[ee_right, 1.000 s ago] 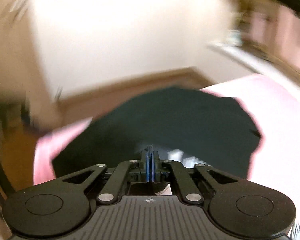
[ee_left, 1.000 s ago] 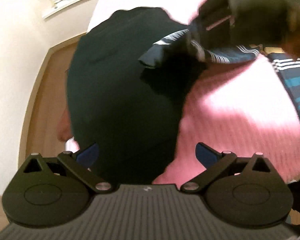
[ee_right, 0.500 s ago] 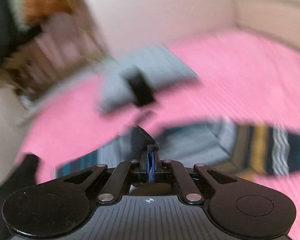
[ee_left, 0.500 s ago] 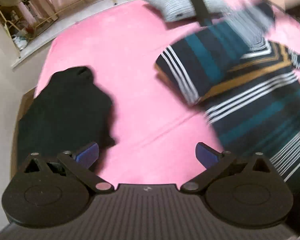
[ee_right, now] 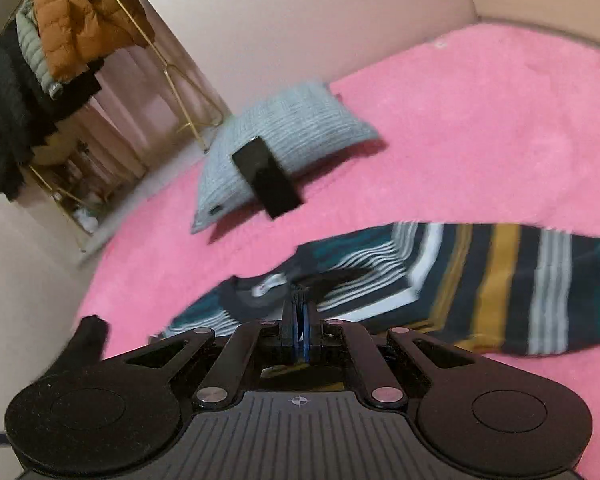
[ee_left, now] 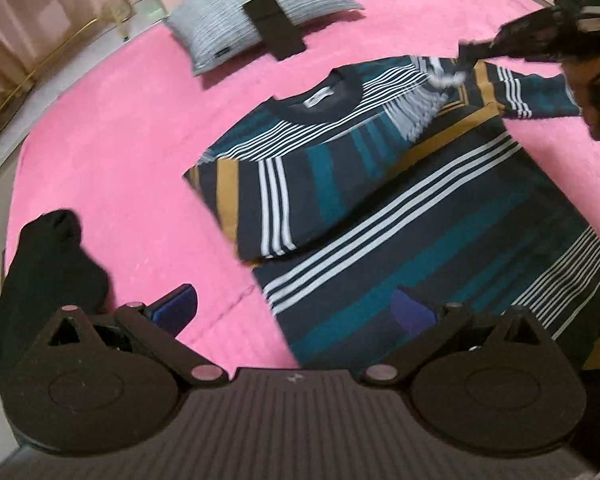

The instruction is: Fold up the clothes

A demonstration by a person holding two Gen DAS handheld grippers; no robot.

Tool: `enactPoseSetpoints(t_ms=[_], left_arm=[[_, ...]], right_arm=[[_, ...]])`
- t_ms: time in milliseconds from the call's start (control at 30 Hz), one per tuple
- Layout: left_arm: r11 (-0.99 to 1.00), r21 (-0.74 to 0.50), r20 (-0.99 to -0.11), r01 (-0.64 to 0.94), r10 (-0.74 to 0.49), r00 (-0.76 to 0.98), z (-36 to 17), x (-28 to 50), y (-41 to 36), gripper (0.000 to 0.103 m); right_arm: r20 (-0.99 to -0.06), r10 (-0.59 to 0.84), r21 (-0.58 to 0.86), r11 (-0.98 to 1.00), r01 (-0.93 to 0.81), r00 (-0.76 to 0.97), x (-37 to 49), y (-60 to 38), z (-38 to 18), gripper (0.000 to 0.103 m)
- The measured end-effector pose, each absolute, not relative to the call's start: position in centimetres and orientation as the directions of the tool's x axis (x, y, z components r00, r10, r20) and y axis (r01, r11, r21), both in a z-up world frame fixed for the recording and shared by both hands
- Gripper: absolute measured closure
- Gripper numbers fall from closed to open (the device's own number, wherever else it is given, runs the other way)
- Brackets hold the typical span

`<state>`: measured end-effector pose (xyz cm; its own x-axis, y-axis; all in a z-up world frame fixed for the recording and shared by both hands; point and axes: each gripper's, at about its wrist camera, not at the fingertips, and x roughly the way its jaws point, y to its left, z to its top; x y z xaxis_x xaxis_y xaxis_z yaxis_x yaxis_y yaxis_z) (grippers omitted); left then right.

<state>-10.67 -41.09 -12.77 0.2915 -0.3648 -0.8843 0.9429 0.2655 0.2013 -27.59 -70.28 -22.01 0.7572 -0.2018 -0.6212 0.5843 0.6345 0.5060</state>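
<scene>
Right gripper (ee_right: 300, 320) clamping striped navy-teal knit sweater's (ee_left: 400, 208) sleeve | left gripper (ee_left: 294, 306) hovering spread apart | pink bedspread (ee_left: 120, 128) lying underneath

A pink bedspread (ee_right: 480, 120) covers the bed beside pale beige walls (ee_right: 280, 12). A gold clothes rack (ee_right: 172, 76) holds an orange puffer jacket (ee_right: 80, 20).

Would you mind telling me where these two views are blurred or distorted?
Left wrist view: fisheye bends the pink bed; the striped sweater is fairly sharp, the right gripper smeared. Right wrist view: sweater stripes streak with motion blur, the grey pillow is soft, the wall corner curves.
</scene>
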Motion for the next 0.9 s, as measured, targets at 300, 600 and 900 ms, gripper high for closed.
enactPoseSetpoints(t_ms=[300,600,900], left_arm=[[0.150,0.178,-0.892,0.973,-0.393,0.224,-13.3,-9.8,-42.6,0.002],[0.032,0.189,-0.891,0.982,-0.414,0.185,-16.6,-9.7,-43.5,0.002],[-0.200,0.349,-0.873,0.915,-0.426,0.239,-23.9,-14.0,-47.5,0.002]], right_arm=[[-0.830,-0.202,0.421,0.385,0.822,0.520,-29.7,-71.0,-30.9,0.102],[-0.768,-0.198,0.503,0.401,0.766,0.608,-30.1,-68.8,-28.4,0.022],[-0.760,-0.106,0.577,0.343,0.741,0.641,-28.6,-70.7,-33.4,0.046]])
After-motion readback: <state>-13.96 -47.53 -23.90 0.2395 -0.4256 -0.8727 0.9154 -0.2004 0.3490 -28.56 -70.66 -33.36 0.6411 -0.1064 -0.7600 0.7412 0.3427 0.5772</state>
